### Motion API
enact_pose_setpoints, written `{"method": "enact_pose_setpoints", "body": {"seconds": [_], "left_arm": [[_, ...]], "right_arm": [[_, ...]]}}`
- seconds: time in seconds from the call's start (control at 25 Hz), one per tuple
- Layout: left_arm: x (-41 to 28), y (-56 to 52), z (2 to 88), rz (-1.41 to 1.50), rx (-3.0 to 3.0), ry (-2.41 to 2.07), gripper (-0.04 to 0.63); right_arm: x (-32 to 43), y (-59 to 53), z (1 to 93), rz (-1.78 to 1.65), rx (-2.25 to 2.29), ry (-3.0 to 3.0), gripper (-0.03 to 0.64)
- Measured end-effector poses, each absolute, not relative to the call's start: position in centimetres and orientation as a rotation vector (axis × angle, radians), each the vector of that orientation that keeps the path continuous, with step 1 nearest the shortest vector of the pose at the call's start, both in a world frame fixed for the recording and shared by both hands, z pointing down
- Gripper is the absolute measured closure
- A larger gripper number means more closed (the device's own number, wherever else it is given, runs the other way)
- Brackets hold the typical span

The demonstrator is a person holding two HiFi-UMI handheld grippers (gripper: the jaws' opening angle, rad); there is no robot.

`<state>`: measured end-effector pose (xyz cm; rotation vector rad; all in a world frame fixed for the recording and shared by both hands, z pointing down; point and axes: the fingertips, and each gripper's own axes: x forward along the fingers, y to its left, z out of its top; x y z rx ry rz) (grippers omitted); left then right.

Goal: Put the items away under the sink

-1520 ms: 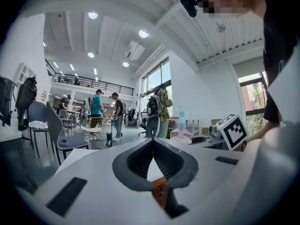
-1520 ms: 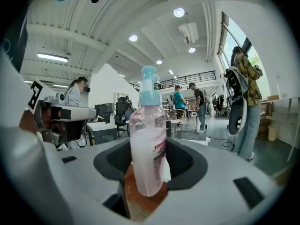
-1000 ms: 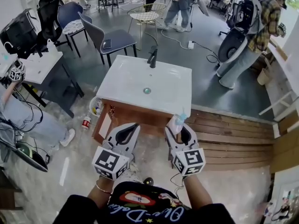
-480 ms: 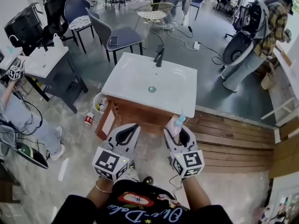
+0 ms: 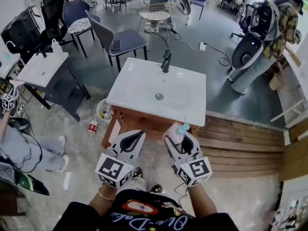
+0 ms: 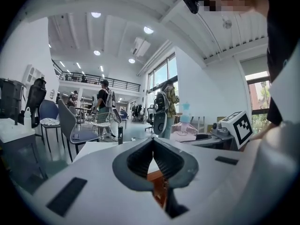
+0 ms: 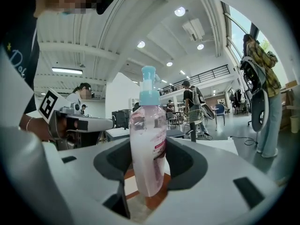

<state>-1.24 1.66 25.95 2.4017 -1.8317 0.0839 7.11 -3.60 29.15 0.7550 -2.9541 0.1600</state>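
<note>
Right tool (image 7: 147,162) around upright bottle (image 7: 147,139)

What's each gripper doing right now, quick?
Left gripper: closed, empty.
Right gripper: closed, holding the bottle.

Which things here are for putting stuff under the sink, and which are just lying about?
For the job: pink bottle in the right claw, sink, wooden cabinet below.
Just lying about: grey chair, wire chair, red can on floor.
</note>
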Motion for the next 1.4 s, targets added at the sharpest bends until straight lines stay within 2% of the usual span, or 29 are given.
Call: {"method": "enact_pose_setpoints", "body": {"seconds": [0.72, 1.4], "left_arm": [[-8.4, -1.2, 26.9, 0.097, 2.442, -1.792, 0.586], [-7.4, -1.7, 28.6, 0.06, 2.425, -1.751, 0.586]], "right_arm": [[0.1, -5.8, 30.1, 0.184, 0.788, -2.91, 0.4], [1.0, -5.7, 31.5, 0.219, 0.784, -2.868, 0.4]]}}
